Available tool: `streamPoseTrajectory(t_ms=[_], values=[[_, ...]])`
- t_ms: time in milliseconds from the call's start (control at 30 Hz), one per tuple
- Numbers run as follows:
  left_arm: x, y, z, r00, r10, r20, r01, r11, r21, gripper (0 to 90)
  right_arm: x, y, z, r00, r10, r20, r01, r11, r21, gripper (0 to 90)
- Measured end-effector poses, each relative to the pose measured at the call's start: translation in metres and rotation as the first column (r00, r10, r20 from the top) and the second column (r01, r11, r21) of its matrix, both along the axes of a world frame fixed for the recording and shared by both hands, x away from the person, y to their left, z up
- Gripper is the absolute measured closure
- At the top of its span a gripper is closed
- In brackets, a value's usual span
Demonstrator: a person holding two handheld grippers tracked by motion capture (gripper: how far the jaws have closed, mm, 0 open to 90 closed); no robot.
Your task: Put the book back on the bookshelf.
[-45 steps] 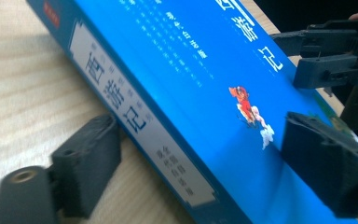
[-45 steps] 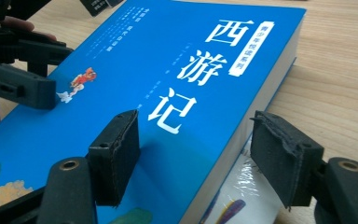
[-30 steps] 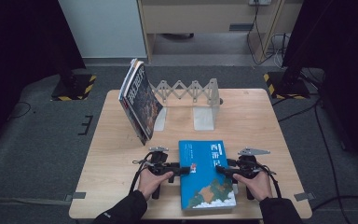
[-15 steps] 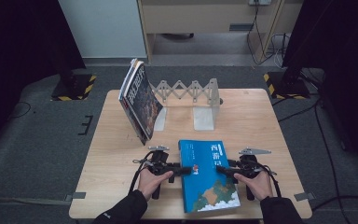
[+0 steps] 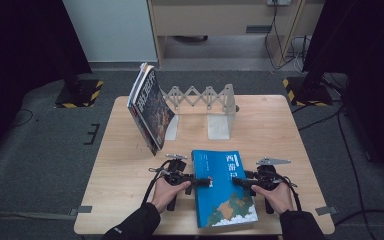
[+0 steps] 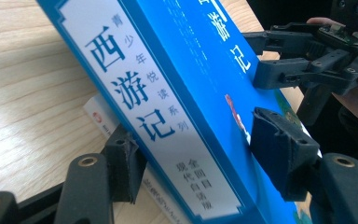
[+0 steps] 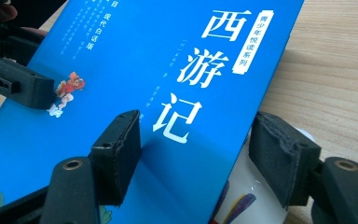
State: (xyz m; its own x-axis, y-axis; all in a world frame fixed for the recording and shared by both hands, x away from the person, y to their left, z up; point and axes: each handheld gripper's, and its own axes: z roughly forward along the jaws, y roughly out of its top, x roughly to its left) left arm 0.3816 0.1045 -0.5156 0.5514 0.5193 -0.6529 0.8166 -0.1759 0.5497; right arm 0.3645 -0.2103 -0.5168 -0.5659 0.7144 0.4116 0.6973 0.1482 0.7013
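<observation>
1. Little has moved since the earlier frame: the left tool (image 5: 205,182) has just been opening slightly around the blue book (image 5: 222,187).
2. Both the left tool and the right tool (image 5: 239,182) pinch the book's side edges at the table's (image 5: 125,170) near edge.
3. By my reading, shelving it in the bookend rack (image 5: 207,102) near the far edge, beside the leaning books (image 5: 149,107), remains.

The high view looks forward and down from above the 6 o'clock edge of the table (image 5: 130,150), well back. Each gripper view sits close, looking along its own jaws from opposite sides at the blue book (image 5: 222,187) (image 6: 177,93) (image 7: 135,79), which all three share.
</observation>
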Motion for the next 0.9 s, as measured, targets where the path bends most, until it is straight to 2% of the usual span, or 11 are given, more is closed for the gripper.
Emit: streamPoseTrajectory(t_ms=[267,400,500,600,667,900], values=[[0.000,0.004,0.003,0.9998,0.018,-0.012,-0.018,0.9987,-0.048,47.1,0.001,-0.002,-0.002,1.0000,-0.005,0.001,0.005,0.9998,0.021,32.7],[-0.002,0.003,0.007,0.9998,0.018,0.000,-0.018,0.9989,-0.043,48.5,0.001,-0.002,-0.003,0.9999,-0.010,-0.005,0.010,0.9996,0.026,32.4],[-0.002,0.002,0.012,0.9996,0.013,0.025,-0.012,0.9996,-0.024,48.8,0.001,-0.002,-0.001,0.9999,-0.008,-0.009,0.008,0.9998,0.020,34.2],[0.000,0.003,0.019,0.9987,0.006,0.050,-0.005,0.9999,-0.010,49.3,0.003,-0.003,0.000,0.9999,-0.011,0.002,0.011,0.9994,0.033,37.0],[0.001,0.005,0.020,0.9986,0.011,0.051,-0.011,0.9998,-0.016,49.7,0.004,-0.002,0.001,0.9999,-0.012,0.009,0.012,0.9992,0.037,37.9],[0.009,0.007,0.010,1.0000,0.001,-0.002,-0.001,0.9998,-0.018,48.4,0.005,0.001,0.000,0.9996,-0.026,0.011,0.025,0.9989,0.039,40.2]])
